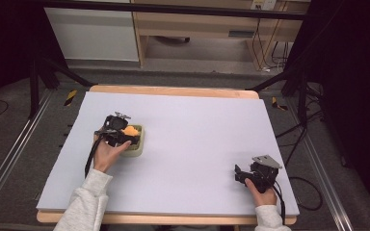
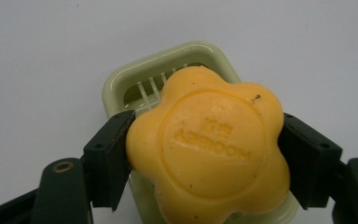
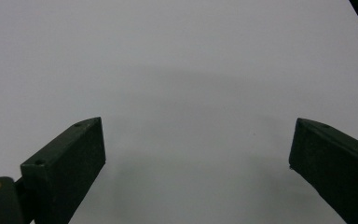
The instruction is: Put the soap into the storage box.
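An orange flower-shaped soap bar (image 2: 209, 144) with raised lettering sits between my left gripper's (image 2: 207, 158) jaws, which press on both its sides. It hangs over a pale green soap dish (image 2: 135, 84) with a slatted bottom. In the high view the left gripper (image 1: 125, 134) and soap (image 1: 130, 130) are over the dish (image 1: 138, 149) at the table's left middle. My right gripper (image 1: 242, 173) rests at the front right of the table, open, its black jaws (image 3: 196, 158) wide apart over bare white surface.
The white board (image 1: 188, 139) covers a wooden table. Metal rails and black stands flank it on the floor; cables lie at the right. A wooden cabinet stands at the back.
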`<state>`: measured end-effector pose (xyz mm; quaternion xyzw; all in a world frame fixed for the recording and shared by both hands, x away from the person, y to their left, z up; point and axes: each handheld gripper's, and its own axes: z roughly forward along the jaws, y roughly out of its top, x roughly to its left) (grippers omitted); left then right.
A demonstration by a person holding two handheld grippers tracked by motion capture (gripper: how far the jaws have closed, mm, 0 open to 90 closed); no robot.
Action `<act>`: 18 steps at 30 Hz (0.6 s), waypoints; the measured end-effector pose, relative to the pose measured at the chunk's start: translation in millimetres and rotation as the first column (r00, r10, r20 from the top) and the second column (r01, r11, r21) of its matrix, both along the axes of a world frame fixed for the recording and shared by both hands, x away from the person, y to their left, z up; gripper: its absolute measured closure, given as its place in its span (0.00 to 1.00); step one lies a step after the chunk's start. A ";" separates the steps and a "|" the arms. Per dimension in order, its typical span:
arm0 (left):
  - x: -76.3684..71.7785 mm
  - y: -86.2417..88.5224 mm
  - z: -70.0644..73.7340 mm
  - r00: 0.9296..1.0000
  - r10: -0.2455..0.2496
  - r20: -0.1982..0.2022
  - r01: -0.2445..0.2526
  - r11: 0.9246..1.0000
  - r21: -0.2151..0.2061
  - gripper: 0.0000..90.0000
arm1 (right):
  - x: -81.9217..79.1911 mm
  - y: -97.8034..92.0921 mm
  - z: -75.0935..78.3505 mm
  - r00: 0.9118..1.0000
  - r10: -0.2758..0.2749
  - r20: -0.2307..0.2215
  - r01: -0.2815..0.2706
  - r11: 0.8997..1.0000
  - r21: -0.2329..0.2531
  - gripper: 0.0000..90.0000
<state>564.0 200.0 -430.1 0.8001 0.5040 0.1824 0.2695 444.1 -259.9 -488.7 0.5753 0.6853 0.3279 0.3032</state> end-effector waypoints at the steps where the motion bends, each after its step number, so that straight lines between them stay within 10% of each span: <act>1: 0.2 0.1 -0.3 1.000 -0.002 -0.003 0.002 1.000 0.005 0.29 | 0.0 0.0 0.0 1.000 0.000 -0.001 0.000 1.000 0.001 0.05; 18: 2.3 -1.9 -7.9 1.000 -0.001 -0.022 0.002 1.000 0.021 0.29 | 0.0 0.0 0.0 1.000 0.001 0.000 -0.001 1.000 0.001 0.05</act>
